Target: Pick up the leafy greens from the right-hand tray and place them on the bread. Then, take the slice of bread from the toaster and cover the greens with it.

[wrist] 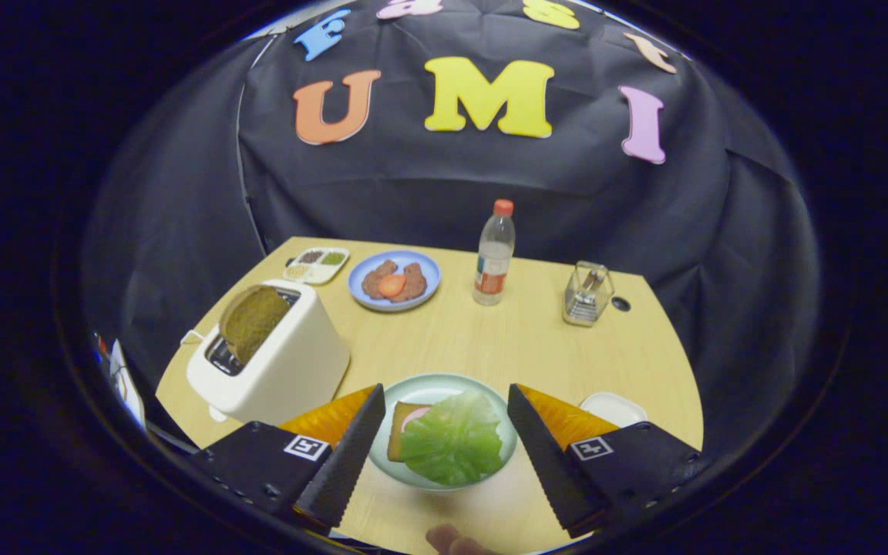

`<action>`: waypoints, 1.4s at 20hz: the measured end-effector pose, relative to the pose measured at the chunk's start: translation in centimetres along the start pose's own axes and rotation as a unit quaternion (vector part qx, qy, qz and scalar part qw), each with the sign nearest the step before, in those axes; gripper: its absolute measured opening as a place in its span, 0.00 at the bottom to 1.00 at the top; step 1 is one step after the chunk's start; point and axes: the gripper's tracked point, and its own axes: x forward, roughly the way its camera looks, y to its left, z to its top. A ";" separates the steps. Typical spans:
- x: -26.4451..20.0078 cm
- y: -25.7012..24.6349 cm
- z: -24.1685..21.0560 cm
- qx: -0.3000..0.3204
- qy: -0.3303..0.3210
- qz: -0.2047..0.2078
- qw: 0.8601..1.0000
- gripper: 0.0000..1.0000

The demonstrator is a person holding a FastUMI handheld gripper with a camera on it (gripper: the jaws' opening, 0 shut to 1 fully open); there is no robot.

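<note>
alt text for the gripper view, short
Open gripper hovers over a pale plate where leafy greens already lie on bread. Beyond on the table, a white toaster holds another slice.

The leafy greens (452, 443) cover most of the bread (400, 432) on the plate (444, 385), leaving one edge showing. The bread slice (253, 317) sits partly sunk in the toaster (282, 370). The small white tray (613, 407) lies partly behind one finger (560, 432) of the hand-held gripper (444, 420). What fills the divided dish (317, 264) is too small to tell.
</note>
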 end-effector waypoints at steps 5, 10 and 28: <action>-4.3 2.7 2.7 0.006 -0.034 0.020 0.999 0.96; -4.5 7.2 3.9 -0.002 -0.033 0.043 0.999 0.97; 7.3 22.2 1.5 0.038 0.109 0.026 0.993 0.78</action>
